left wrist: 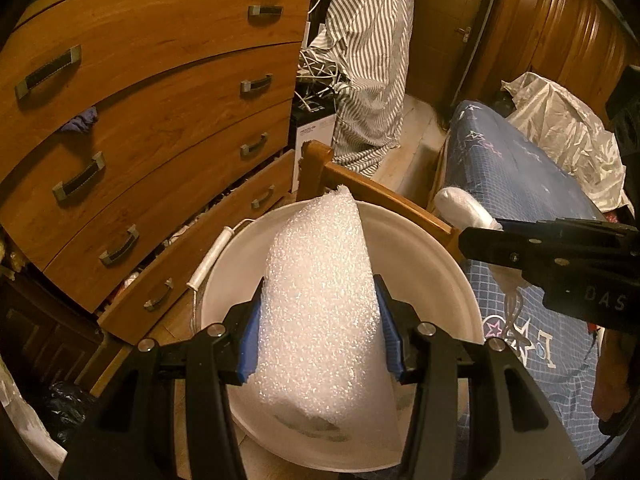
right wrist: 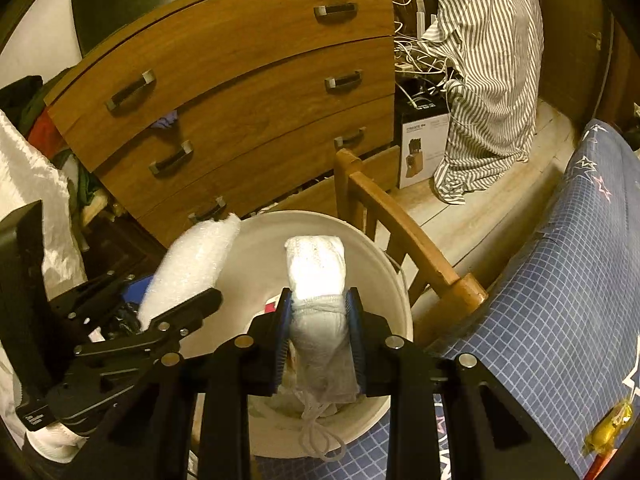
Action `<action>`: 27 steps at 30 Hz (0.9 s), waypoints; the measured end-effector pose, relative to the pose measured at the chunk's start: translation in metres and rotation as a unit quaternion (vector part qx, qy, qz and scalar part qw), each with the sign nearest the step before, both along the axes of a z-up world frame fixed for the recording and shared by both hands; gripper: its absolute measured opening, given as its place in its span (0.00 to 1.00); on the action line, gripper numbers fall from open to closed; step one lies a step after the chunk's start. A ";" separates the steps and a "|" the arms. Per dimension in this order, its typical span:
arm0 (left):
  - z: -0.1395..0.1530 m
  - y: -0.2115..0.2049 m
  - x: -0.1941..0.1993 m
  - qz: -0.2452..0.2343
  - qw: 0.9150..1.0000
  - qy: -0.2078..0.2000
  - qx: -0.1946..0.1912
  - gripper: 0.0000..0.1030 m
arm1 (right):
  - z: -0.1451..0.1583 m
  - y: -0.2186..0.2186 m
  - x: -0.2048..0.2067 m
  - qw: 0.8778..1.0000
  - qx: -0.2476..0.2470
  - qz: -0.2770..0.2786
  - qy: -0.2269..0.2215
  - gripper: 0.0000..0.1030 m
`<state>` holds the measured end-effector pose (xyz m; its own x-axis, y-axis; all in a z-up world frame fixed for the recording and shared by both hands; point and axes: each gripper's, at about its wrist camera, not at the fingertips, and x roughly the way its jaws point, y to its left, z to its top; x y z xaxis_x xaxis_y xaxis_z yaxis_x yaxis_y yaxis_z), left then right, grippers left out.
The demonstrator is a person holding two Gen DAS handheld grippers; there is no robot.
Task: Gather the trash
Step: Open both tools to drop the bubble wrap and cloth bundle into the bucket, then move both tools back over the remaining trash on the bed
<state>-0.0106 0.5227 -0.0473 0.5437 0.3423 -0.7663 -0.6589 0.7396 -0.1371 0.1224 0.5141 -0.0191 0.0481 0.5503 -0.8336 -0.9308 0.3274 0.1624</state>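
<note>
A white bucket [left wrist: 436, 264] stands on the floor between the dresser and the bed; it also shows in the right wrist view [right wrist: 384, 276]. My left gripper [left wrist: 320, 332] is shut on a roll of white foam wrap [left wrist: 320, 300] and holds it over the bucket's mouth; the roll also shows in the right wrist view [right wrist: 188, 264]. My right gripper [right wrist: 320, 336] is shut on a white mesh pouch [right wrist: 320, 304] with a drawstring, held over the bucket. The pouch's tip [left wrist: 460, 204] pokes out of the right gripper in the left wrist view. Some trash lies in the bucket's bottom.
A wooden dresser [left wrist: 160, 120] with a partly open bottom drawer stands to the left. A wooden chair [right wrist: 404, 232] is behind the bucket. A bed with a blue patterned cover [right wrist: 560, 280] is on the right, with a yellow wrapper [right wrist: 610, 428] and crumpled plastic [left wrist: 568, 128] on it.
</note>
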 end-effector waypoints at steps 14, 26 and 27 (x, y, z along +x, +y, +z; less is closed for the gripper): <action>0.001 -0.005 -0.002 0.010 1.000 0.006 0.008 0.76 | 0.021 -0.052 0.033 0.997 0.054 -0.039 0.030 0.65; -0.017 -0.134 0.049 -0.111 0.994 -0.006 -0.006 0.76 | 0.013 -0.251 0.024 0.989 0.111 -0.091 -0.017 0.65; -0.022 -0.144 0.055 -0.122 0.992 -0.004 -0.010 0.76 | 0.007 -0.277 0.025 0.988 0.113 -0.103 -0.020 0.66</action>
